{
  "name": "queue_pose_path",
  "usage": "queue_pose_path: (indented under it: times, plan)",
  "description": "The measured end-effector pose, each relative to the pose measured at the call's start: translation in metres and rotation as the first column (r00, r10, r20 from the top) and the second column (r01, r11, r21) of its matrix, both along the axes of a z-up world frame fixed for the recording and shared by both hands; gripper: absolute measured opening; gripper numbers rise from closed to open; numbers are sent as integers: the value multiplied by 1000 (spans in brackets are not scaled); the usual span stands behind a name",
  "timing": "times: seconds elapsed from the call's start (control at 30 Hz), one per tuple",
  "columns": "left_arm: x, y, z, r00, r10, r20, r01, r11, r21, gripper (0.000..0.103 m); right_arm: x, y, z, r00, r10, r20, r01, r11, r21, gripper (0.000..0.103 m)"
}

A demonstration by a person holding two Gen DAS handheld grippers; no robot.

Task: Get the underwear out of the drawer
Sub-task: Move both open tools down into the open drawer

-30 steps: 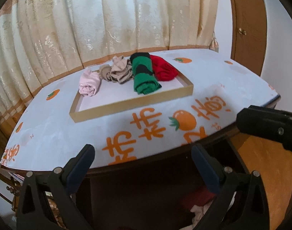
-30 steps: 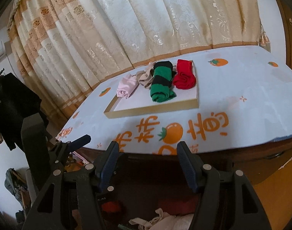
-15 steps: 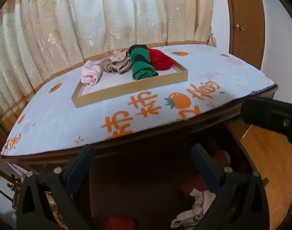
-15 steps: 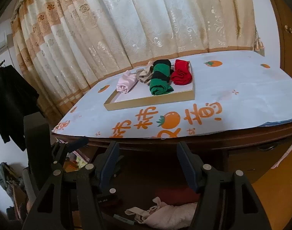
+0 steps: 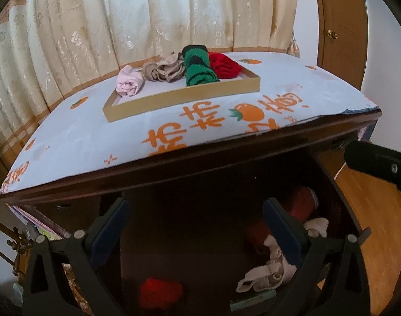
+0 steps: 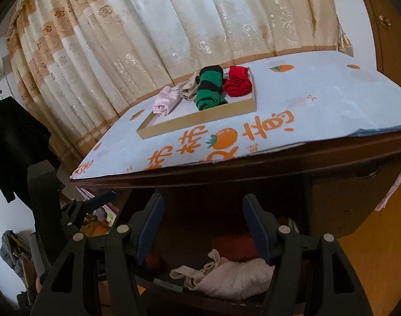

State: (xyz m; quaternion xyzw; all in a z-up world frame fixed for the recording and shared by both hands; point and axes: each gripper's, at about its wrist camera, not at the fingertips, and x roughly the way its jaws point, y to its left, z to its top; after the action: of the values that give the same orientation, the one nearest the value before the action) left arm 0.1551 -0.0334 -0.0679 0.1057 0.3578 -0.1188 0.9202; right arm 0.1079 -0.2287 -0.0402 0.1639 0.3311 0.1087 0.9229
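Observation:
Under the table edge an open dark wooden drawer (image 5: 190,250) holds loose underwear: a beige-white bundle (image 5: 269,271), a red piece (image 5: 161,292) at the front and another red piece (image 5: 300,205) at the back right. In the right wrist view a pale pink-white bundle (image 6: 226,276) lies at the drawer's front. My left gripper (image 5: 195,226) hangs over the drawer, open, with nothing between its blue pads. My right gripper (image 6: 203,223) is also open and empty, just above the pale bundle.
On the table's orange-printed cloth (image 5: 226,121) stands a shallow tray (image 5: 179,100) with rolled underwear in pink (image 5: 129,84), beige, green-black (image 5: 200,65) and red. Curtains hang behind. A shut drawer front (image 6: 345,197) and wooden floor lie to the right, with clutter on the left.
Both grippers have sunk and come closer to the drawer. The tabletop has risen in both views and more of the drawer's inside and its underwear shows.

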Motion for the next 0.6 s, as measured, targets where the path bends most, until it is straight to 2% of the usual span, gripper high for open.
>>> queue_pose_path:
  times: [0.43,0.6]
  plan:
    - [-7,16,-38,993,-64,-95,67,997,28,102,-16,-17,-30,998,8,-70,-13,998,-64,65]
    - [-7,11,-44,977,-162,-137,165,986,15,102,-14,-30,-43,996,-12,-91,7,999,-51,65]
